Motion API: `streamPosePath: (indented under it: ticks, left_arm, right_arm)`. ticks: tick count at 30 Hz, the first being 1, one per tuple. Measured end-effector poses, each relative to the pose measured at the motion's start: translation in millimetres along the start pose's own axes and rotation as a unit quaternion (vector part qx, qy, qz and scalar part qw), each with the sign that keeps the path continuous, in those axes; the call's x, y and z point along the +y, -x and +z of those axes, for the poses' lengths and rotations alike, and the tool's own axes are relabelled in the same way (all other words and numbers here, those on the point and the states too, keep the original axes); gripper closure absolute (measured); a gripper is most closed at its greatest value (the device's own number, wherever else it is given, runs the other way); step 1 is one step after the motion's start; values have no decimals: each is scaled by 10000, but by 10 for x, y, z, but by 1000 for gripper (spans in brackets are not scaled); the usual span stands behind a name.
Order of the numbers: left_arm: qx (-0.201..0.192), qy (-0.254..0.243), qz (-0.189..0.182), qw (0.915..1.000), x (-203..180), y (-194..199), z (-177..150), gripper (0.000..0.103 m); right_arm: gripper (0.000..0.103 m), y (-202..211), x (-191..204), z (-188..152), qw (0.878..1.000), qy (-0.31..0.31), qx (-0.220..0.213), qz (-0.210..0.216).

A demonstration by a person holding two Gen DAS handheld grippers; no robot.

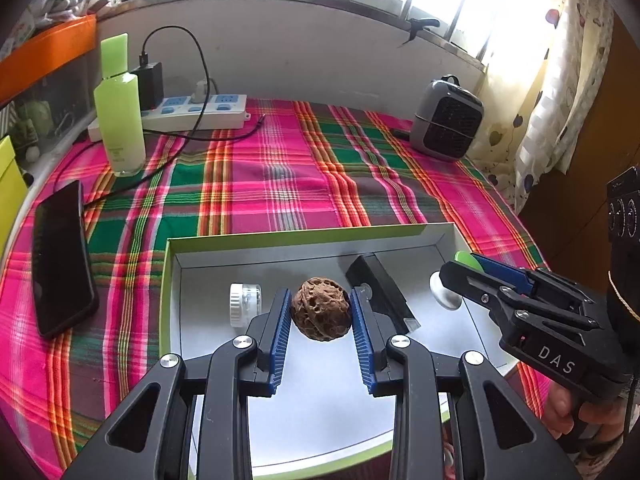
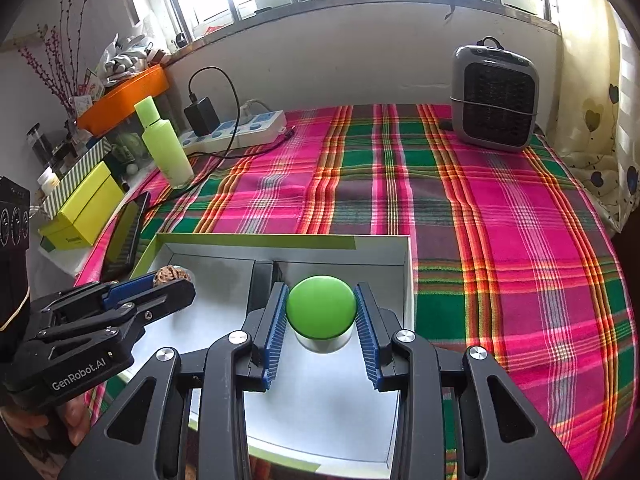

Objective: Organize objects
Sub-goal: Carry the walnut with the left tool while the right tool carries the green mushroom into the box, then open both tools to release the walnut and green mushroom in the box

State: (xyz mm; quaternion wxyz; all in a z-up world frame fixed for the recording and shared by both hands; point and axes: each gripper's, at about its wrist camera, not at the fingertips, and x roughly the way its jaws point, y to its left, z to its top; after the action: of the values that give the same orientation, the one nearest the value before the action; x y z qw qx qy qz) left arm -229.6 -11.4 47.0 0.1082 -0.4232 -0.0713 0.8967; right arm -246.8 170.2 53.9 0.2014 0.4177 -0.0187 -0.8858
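Left wrist view: left gripper point(image 1: 320, 312) fingers pinching walnut point(image 1: 321, 309) above tray point(image 1: 171, 280), near its far edge.

Right wrist view: right gripper point(image 2: 321, 314) fingers pinching green-lidded jar point(image 2: 321, 307) by tray's right wall. Advisable: lower level, release clear of neighbours.

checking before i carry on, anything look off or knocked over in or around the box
Nothing spilled or damaged. The small clear jar with a white cap lies on its side in the box. The green bottle stands upright and the phone lies flat beside the box.
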Motion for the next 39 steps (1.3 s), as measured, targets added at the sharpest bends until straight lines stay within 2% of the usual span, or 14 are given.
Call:
streamPosePath:
  ticks: [16, 39]
  left_arm:
    - [309, -13, 82, 9995, -1, -372, 88, 75]
    - [406, -2, 105, 9991, 2, -467, 94, 75]
  right_arm:
    - [68, -321, -87, 114, 9996, -61, 265, 20]
    - [68, -392, -70, 139, 9996, -40, 283, 48]
